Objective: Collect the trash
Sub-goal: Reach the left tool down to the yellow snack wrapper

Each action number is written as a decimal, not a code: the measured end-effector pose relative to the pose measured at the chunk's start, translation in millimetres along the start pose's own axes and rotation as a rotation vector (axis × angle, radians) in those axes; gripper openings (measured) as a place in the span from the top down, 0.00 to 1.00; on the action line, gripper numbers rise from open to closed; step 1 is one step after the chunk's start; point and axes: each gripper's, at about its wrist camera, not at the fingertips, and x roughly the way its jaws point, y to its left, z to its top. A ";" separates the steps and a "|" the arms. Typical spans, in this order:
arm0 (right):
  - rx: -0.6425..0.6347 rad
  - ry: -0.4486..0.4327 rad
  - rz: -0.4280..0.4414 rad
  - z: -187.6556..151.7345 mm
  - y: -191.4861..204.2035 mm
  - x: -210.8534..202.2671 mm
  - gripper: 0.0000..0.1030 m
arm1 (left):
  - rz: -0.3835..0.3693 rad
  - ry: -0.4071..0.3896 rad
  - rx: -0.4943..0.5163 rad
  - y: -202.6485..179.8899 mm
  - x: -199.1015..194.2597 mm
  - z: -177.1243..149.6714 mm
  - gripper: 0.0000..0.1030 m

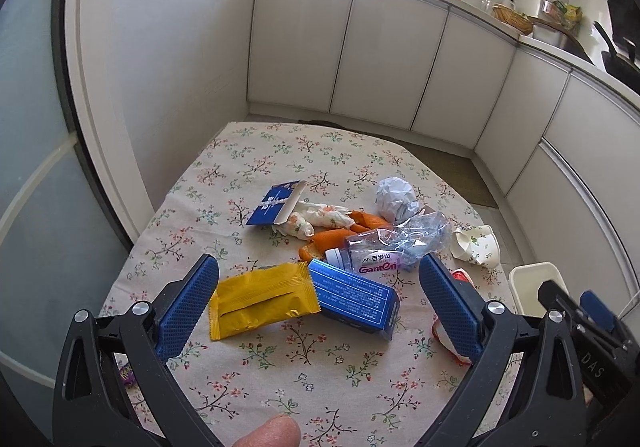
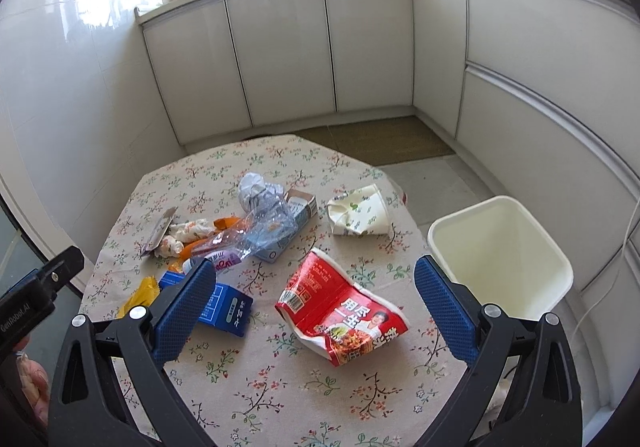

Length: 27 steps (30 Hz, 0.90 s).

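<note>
Both grippers hang over the desk point(image 2: 280, 399) with nothing picked up yet. The left gripper point(image 1: 320, 299) has its fingers spread wide, and the yellow wrapper point(image 1: 260, 299) and blue box point(image 1: 356, 299) lie between them. The right gripper point(image 2: 316, 311) is spread too, with the red noodle cup point(image 2: 340, 311) between its fingers. The white bin point(image 2: 504, 251) waits just past the right finger. I think next a gripper must drop down and pinch one piece

Litter strewn across the floral table: yellow wrapper point(image 1: 262, 301) touching a blue box point(image 1: 354, 299), crushed bottle point(image 1: 394, 243), red noodle packet point(image 2: 340, 311), crumpled cup point(image 2: 358, 215).
</note>
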 end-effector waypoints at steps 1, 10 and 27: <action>0.004 0.036 0.000 0.1 -0.2 5.5 0.06 | 0.003 0.012 -0.018 3.5 3.1 2.4 0.06; -0.003 0.140 -0.020 13.9 -2.5 17.4 0.06 | 0.067 0.037 -0.155 39.0 16.7 36.5 0.06; 0.001 0.224 -0.082 36.0 -12.2 69.4 0.06 | -0.034 0.337 -0.225 61.2 101.5 47.2 0.06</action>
